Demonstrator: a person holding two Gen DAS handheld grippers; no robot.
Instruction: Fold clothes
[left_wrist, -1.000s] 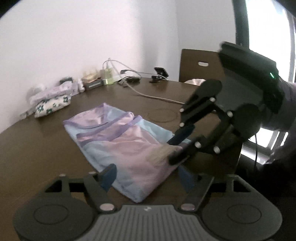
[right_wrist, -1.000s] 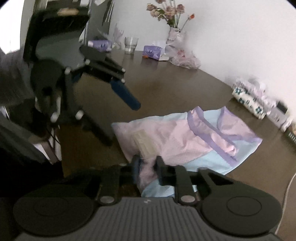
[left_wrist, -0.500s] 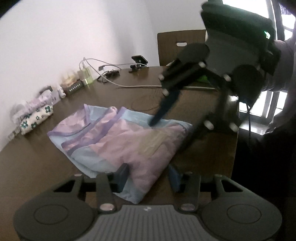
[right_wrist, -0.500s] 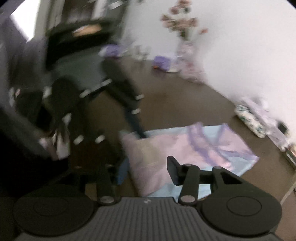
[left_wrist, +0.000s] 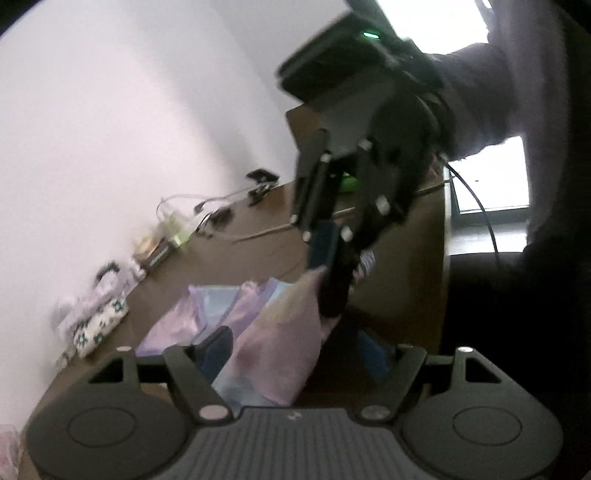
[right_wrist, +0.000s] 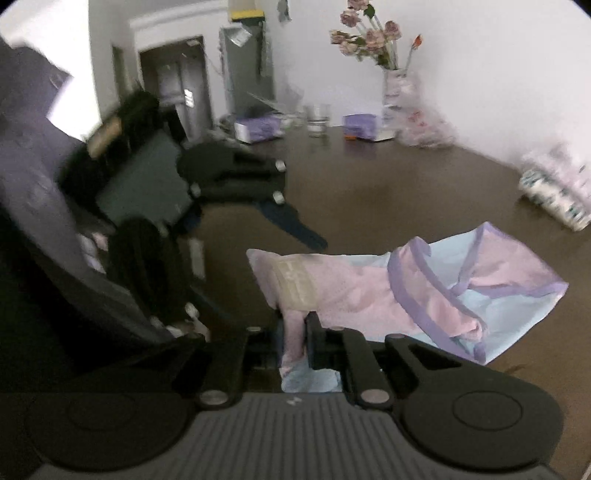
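Left tongs (left_wrist: 295, 350), seen from their own camera, stand wide apart with the lifted edge of the pink and blue garment (left_wrist: 273, 354) rising between the two fingers; neither finger seems to touch the cloth, so they grip nothing. Ahead, the right tongs (left_wrist: 328, 280) hang point-down over that raised edge, blurred, and appear pinched on its top. The rest of the garment trails back across the brown surface (left_wrist: 258, 251). Cables and a charger lie near the wall, well apart from the cloth, with a flowered pouch (left_wrist: 99, 325) further along; whether anything is inside it I cannot tell.

From the right wrist camera, the right tongs (right_wrist: 295, 341) are closed on a bunched fold of the garment (right_wrist: 369, 291), pink cloth squeezed between the pads. The left tongs (right_wrist: 295, 229) hover spread open just beyond the corner with the pale label patch. Most of the garment lies flat on the surface (right_wrist: 369, 184), purple-trimmed end farthest out.

My worry: with only one corner held, a lift could drag the whole piece sideways and spoil the layers already lying together. The pinch looks narrow too, so thin fabric might slip free.

At the far edge a drinking glass (right_wrist: 318, 122) looks empty, and a vase (right_wrist: 397, 99) holds dried roses.
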